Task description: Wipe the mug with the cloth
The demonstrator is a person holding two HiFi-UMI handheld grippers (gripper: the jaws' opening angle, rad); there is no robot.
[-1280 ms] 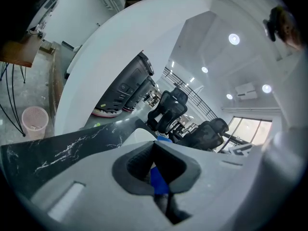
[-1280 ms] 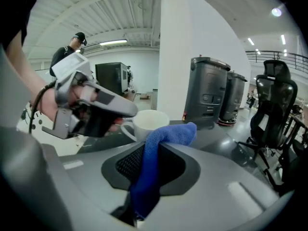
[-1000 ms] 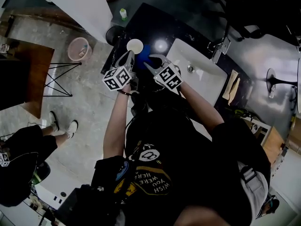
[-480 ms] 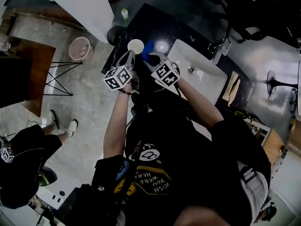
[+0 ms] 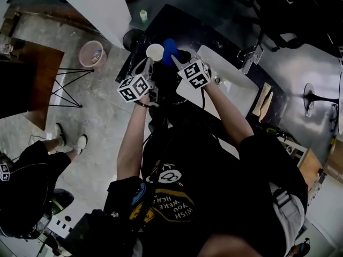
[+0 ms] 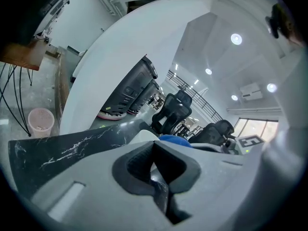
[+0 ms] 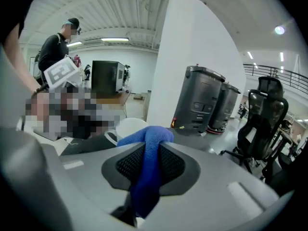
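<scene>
A white mug (image 5: 155, 51) stands on the black marble counter (image 5: 177, 23). My left gripper (image 5: 147, 64) reaches it from the near side. In the left gripper view the jaws of my left gripper (image 6: 156, 174) are closed, apparently on the mug's handle, with the mug's body (image 6: 139, 136) just beyond them. My right gripper (image 5: 176, 58) is shut on a blue cloth (image 5: 169, 50), which hangs right beside the mug. In the right gripper view the cloth (image 7: 147, 153) runs between the pads of my right gripper (image 7: 144, 177), and the mug (image 7: 127, 128) shows behind it.
A white sink (image 5: 236, 90) with a faucet (image 5: 252, 52) lies to the right of the mug. A small bottle (image 5: 143, 16) stands at the counter's far end. A pink wastebasket (image 5: 90, 54), a black bin (image 5: 130, 38) and another person (image 5: 27, 186) are on the floor to the left.
My right gripper has carried the blue cloth farther along the counter, up against the mug's right side. The left gripper and the mug have stayed put.
</scene>
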